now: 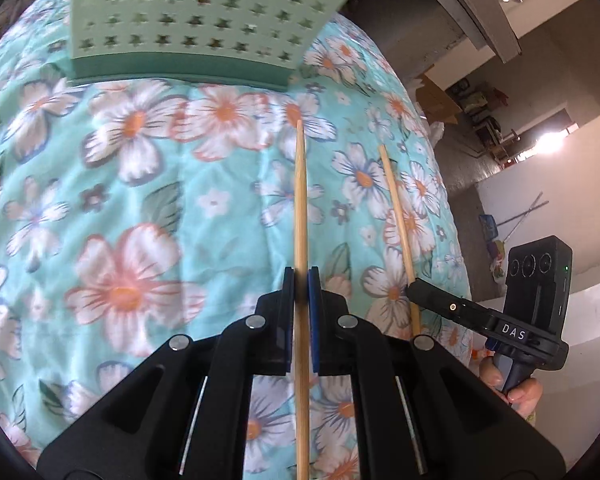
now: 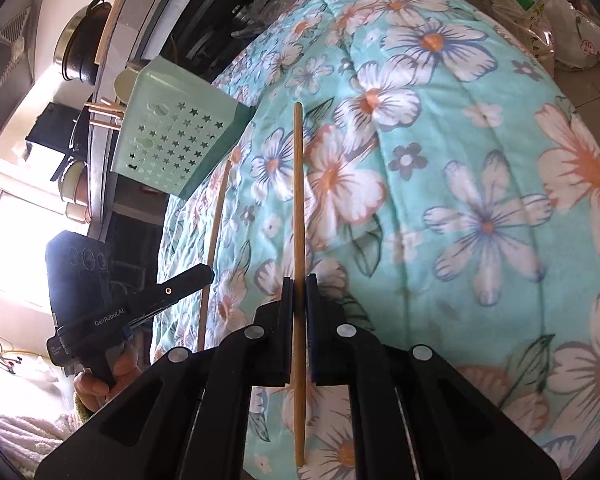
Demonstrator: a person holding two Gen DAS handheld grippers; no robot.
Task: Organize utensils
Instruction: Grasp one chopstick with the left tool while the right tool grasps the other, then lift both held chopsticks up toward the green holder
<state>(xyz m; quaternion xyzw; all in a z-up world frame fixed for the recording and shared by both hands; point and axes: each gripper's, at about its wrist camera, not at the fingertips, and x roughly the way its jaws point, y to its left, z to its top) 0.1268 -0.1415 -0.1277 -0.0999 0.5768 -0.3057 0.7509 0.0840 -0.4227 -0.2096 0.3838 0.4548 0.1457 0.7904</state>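
Chopstick [image 2: 299,216] in right hand-held gripper [image 2: 299,280] — floral quilt [image 2: 460,200] below

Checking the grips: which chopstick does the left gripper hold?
The chopstick at the centre of the left wrist view, clamped by the left gripper; the other chopstick, to its right, is in the right gripper.

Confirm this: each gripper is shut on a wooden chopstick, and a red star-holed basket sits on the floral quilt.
Not quite: the basket is pale green, as the left wrist view shows. The left gripper and right gripper are each shut on a chopstick, over the floral quilt.
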